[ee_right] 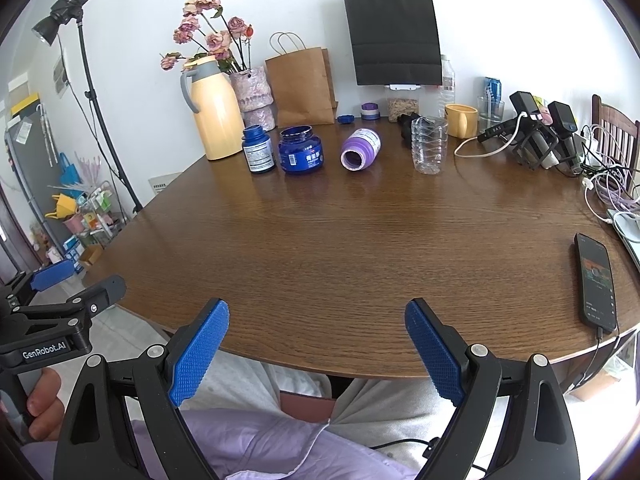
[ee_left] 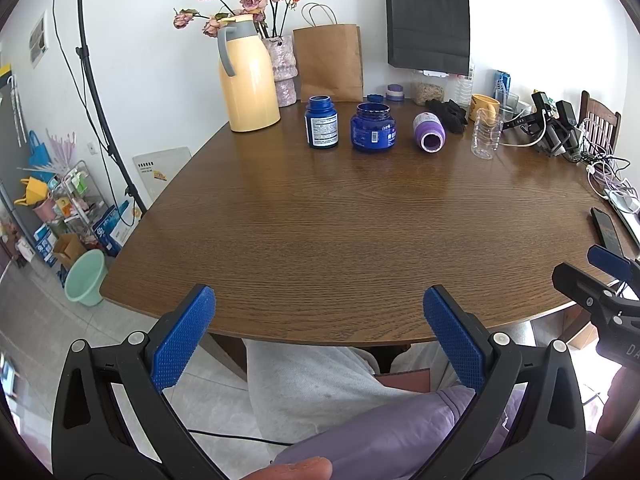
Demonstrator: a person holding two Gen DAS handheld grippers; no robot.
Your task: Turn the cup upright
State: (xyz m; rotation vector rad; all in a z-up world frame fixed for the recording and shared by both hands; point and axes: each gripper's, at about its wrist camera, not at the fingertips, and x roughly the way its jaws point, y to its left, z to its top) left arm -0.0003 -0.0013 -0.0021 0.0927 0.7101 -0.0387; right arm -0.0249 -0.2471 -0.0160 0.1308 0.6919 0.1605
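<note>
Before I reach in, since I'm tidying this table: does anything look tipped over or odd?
Yes. The purple container lies on its side, open mouth toward the cameras, right of the two upright blue jars. No spill shows. Both grippers, left and right, hang open at the near edge.

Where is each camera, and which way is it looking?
Left wrist view: sits on the left gripper at the near table edge, facing the purple cup lying on its side; a fingertip and lap show.
Right wrist view: sits on the right gripper, facing the same way across the table; a hand shows at lower left.
Shared: the cup, the yellow jug, and both grippers open.
</note>
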